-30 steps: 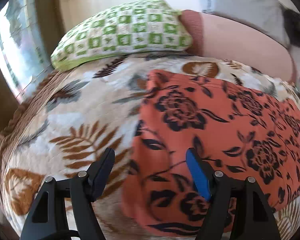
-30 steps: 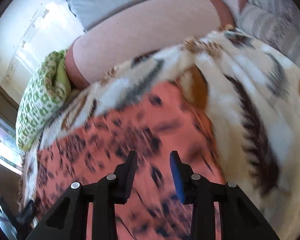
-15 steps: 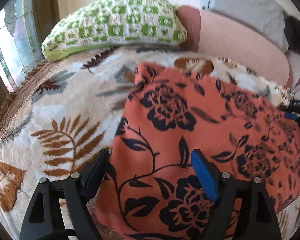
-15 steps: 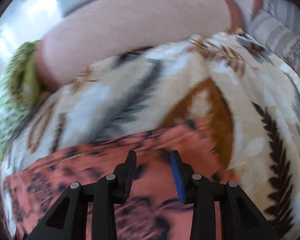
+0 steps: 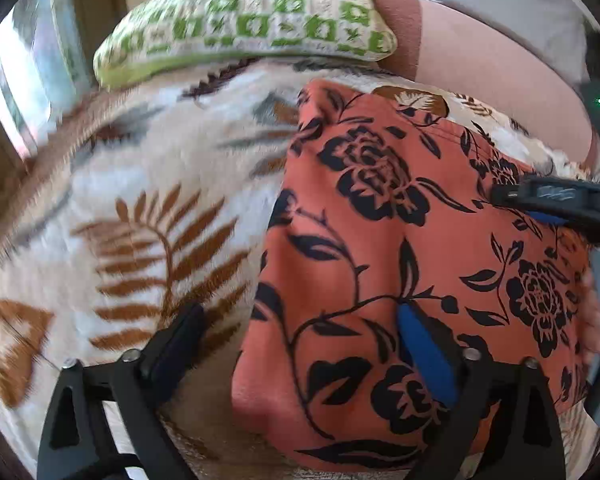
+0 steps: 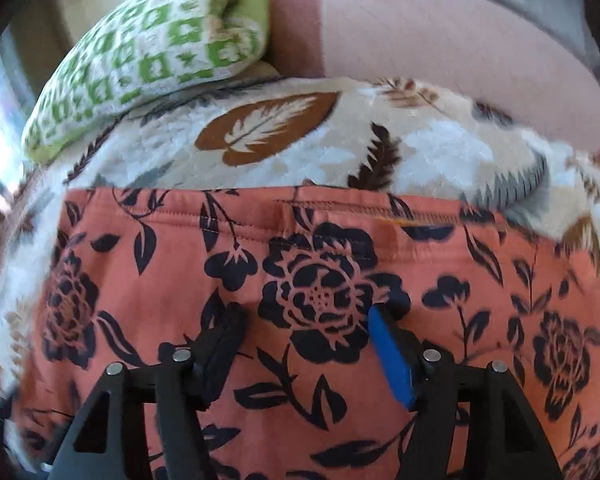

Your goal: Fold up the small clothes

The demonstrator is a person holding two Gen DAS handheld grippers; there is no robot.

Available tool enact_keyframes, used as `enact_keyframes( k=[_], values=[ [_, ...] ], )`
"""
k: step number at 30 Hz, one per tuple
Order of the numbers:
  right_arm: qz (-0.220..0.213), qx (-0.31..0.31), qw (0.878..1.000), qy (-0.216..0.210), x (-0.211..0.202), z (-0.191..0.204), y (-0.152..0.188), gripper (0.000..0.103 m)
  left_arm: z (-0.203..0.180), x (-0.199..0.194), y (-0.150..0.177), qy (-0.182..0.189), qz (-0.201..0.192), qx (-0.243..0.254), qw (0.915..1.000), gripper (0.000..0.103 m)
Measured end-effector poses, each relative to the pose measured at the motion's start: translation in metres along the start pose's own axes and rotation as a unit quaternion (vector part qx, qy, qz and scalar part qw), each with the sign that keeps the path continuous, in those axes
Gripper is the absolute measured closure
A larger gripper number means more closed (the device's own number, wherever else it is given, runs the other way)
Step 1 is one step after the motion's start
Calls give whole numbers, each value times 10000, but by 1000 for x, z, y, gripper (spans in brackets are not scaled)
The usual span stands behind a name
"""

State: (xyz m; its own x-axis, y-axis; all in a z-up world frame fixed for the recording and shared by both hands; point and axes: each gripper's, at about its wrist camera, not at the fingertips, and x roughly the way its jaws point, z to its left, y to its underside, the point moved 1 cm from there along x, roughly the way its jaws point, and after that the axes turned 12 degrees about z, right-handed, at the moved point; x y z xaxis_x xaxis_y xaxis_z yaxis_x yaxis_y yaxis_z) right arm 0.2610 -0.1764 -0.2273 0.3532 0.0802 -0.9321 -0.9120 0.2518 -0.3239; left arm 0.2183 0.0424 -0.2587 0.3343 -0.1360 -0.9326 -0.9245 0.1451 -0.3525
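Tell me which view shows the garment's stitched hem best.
The right wrist view: the hem runs across the frame, sharp, with its stitching visible. The left wrist view shows the garment more from the side, its far edge small and foreshortened.

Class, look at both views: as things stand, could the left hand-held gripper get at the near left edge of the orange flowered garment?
Probably yes. The left hand-held gripper is open, its fingers astride the edge of the garment, which lies flat on the leaf-print blanket with nothing between.
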Motion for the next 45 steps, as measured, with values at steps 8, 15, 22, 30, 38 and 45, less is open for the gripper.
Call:
enact_keyframes(
  k=[8, 15, 22, 30, 38, 45],
  values=[
    [-550, 592, 9967, -111, -65, -61, 53, 35, -4, 5, 6, -113, -176, 11, 9998, 0],
    [-452, 1474, 9873, 369, -80, -149, 137, 35, -1, 5, 9, -30, -284, 51, 9996, 0],
    [-441, 918, 9940, 396, -76, -155, 163, 35, 6, -2, 19, 284, -445, 155, 9985, 0],
    [-668, 506, 9959, 325, -73, -151, 189, 34, -3, -15, 41, -138, -643, 433, 9969, 0],
    [-719, 268, 9970, 111, -79, -148, 187, 30, -20, -43, 72, -632, -861, 517, 9929, 0],
    [-1323, 721, 9820, -1136, -125, -164, 178, 30, -53, -81, 112, -712, -965, 712, 9902, 0]
  ],
)
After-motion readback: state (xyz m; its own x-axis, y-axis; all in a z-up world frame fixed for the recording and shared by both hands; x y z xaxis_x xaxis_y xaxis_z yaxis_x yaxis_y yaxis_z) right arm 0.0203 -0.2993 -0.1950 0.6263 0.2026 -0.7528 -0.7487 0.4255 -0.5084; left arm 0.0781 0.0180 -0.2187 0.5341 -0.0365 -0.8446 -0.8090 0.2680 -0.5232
